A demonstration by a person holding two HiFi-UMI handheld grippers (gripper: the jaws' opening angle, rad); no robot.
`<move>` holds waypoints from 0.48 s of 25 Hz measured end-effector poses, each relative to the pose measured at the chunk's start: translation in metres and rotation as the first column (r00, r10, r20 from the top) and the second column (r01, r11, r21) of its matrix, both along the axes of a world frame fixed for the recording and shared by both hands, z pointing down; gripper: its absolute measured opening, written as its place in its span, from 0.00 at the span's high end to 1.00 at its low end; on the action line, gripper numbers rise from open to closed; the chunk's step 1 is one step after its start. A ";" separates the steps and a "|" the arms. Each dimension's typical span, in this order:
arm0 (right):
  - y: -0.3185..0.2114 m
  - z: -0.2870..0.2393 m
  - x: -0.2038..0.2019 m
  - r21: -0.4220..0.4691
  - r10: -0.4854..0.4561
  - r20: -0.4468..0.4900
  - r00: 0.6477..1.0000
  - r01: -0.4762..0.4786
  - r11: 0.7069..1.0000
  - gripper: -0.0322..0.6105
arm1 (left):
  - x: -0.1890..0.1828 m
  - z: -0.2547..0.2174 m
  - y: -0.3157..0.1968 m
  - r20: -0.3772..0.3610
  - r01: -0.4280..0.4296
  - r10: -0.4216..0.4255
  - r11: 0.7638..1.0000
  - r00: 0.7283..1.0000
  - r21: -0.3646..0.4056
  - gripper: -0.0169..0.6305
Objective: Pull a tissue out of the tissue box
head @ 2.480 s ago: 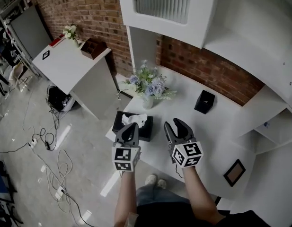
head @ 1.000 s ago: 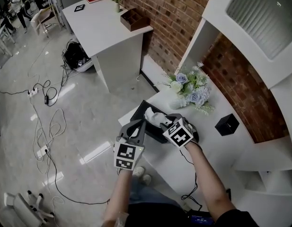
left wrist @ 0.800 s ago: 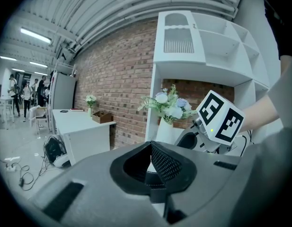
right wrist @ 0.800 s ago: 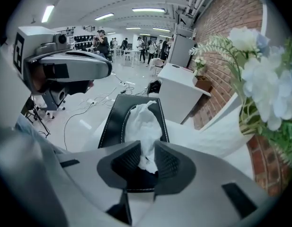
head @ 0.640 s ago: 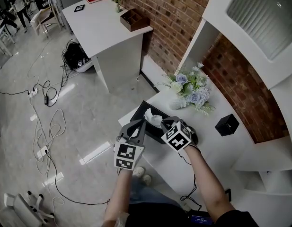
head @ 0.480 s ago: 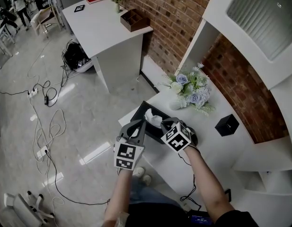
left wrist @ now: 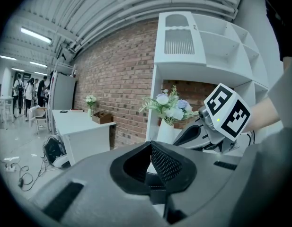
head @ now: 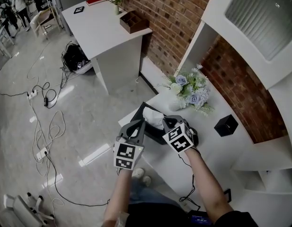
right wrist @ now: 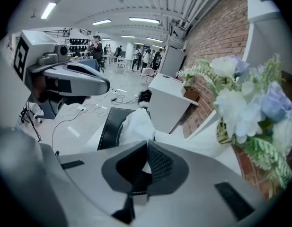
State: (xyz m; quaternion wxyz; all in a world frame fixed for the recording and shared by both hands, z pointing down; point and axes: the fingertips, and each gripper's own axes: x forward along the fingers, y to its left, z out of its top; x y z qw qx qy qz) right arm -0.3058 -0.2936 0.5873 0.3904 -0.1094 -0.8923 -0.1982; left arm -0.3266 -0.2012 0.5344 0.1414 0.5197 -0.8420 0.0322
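Observation:
A black tissue box [head: 138, 113] lies at the near left corner of the white table [head: 209, 148]. A white tissue [head: 153, 117] stands up out of its slot. My right gripper [head: 165, 121] is shut on the tissue's top, a little above the box. In the right gripper view the tissue [right wrist: 136, 124] rises from the box [right wrist: 110, 126] into the closed jaws of my right gripper [right wrist: 146, 144]. My left gripper [head: 140, 123] hovers just left of the tissue, shut and holding nothing. In its own view my left gripper [left wrist: 150, 144] points towards the flowers.
A vase of pale flowers [head: 188, 89] stands behind the box, and a small black cube-shaped box [head: 225, 125] sits further right. White shelving and a brick wall close off the back. A second white table [head: 98, 27] and floor cables [head: 46, 126] lie to the left.
My right gripper closed on the tissue's top and rose slightly, drawing the tissue up. The left gripper stayed where it was.

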 end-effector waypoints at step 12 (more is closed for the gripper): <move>-0.011 -0.036 0.001 0.044 0.048 0.134 0.990 -0.055 0.998 0.95 | 0.003 -0.005 0.000 0.006 -0.008 0.007 1.000 1.000 0.010 0.96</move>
